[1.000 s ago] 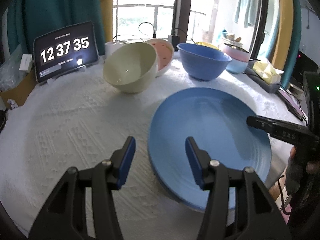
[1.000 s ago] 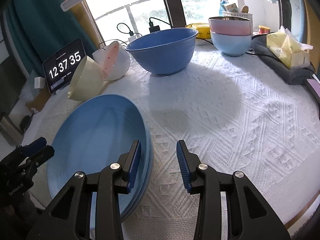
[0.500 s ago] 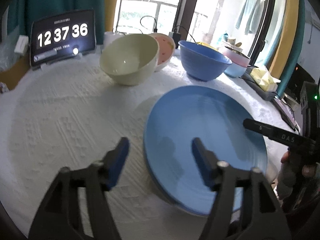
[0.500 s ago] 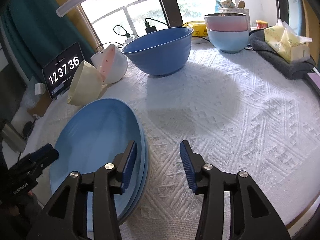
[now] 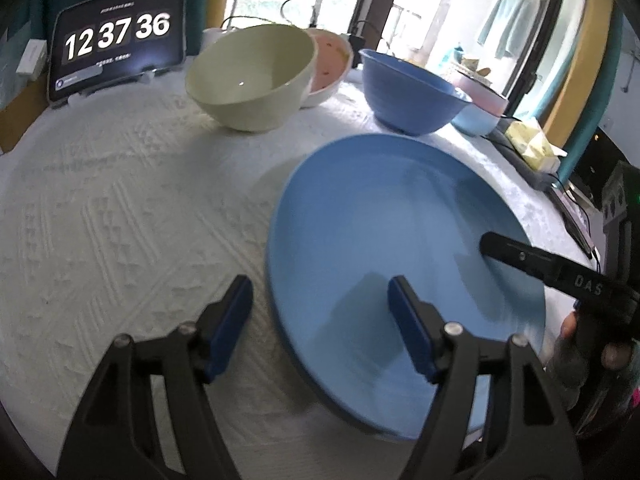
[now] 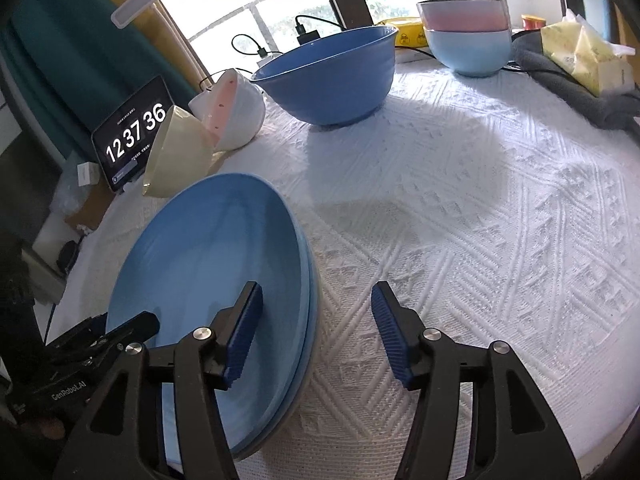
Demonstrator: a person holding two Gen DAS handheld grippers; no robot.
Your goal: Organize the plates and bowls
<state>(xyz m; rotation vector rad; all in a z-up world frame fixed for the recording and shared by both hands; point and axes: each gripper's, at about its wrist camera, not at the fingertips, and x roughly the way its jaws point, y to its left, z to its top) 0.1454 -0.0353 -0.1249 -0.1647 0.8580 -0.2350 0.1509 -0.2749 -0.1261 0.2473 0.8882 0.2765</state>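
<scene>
Clock (image 5: 116, 32) now 36 — white tablecloth (image 5: 120, 208), window (image 6: 260, 8).

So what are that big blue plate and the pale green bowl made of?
The blue plate looks like matte plastic or melamine: even colour, soft dull sheen. The pale green bowl seems similar, smooth with one small glint inside. Glazed ceramic can't be excluded.
</scene>
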